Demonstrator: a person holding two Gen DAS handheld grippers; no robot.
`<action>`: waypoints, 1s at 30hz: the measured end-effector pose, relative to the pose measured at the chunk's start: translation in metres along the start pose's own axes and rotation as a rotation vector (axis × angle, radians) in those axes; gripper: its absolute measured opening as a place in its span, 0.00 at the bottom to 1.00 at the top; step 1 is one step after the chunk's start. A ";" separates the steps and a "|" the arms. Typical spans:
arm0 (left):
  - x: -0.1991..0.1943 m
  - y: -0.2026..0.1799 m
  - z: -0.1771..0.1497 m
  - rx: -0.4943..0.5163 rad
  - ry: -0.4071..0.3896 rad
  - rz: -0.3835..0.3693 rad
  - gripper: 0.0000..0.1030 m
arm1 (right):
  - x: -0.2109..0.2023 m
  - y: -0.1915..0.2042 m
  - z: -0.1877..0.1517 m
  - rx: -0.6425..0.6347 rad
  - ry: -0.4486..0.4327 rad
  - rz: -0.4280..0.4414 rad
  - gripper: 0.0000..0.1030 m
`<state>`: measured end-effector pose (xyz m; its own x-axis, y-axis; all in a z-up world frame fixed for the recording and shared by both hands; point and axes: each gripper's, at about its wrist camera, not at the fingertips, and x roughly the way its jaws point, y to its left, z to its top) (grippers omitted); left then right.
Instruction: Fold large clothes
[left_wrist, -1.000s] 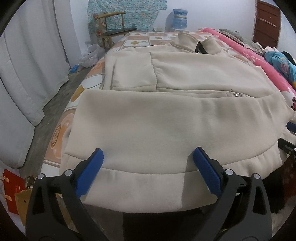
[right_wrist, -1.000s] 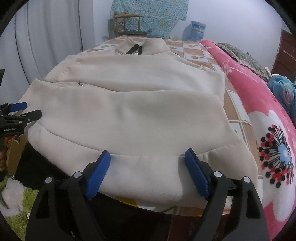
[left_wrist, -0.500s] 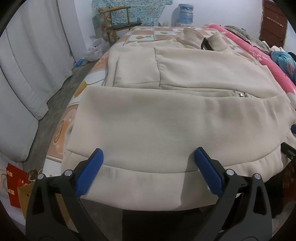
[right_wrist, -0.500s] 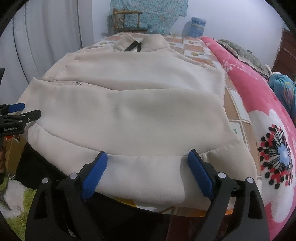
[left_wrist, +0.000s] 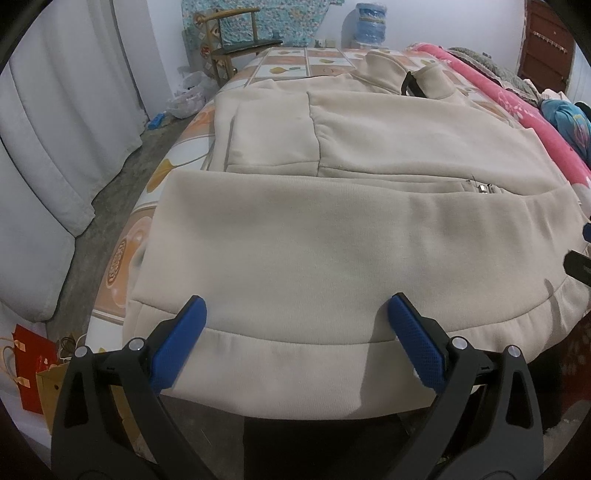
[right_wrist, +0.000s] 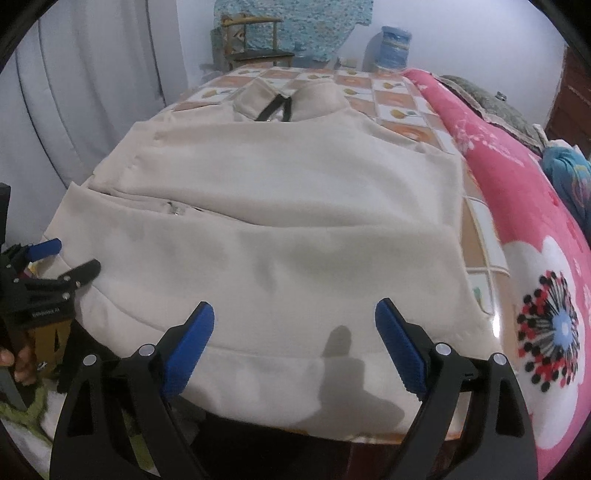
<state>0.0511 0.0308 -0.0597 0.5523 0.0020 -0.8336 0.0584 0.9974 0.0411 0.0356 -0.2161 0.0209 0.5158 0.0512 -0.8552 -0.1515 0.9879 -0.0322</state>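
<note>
Two black claws with blue pads hover over the near hem of a large cream fleece zip-up jacket (left_wrist: 332, 236) spread on a bed with an orange-and-white checked sheet (left_wrist: 295, 61). The left claw (left_wrist: 295, 325) stands spread wide, holding nothing, as does the right claw (right_wrist: 295, 328); the fabric lies under the pads, not pinched.

The jacket lies flat with its collar (right_wrist: 314, 98) at the far end and its ribbed hem at the near edge, so its long axis runs away from the viewer. The lower half seems already folded up over the chest, its edge crossing near the zip pull (left_wrist: 482, 188).

The hem overhangs the bed edge, so the heavy fleece could slide off. A shallow pinch might catch only the top layer, pulling the fold apart or skewing it.
</note>
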 end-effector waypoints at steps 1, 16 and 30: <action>0.000 0.000 0.000 0.001 0.001 0.000 0.93 | 0.002 0.002 0.002 0.001 0.003 0.003 0.84; 0.001 0.000 0.000 0.003 0.006 -0.002 0.93 | 0.034 0.018 0.008 -0.005 0.097 -0.003 0.94; 0.002 0.000 0.003 0.019 0.024 -0.003 0.93 | 0.038 0.021 0.008 -0.026 0.116 -0.029 0.94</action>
<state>0.0542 0.0302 -0.0598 0.5320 0.0011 -0.8467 0.0763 0.9959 0.0492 0.0589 -0.1926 -0.0081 0.4191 0.0039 -0.9079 -0.1610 0.9845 -0.0701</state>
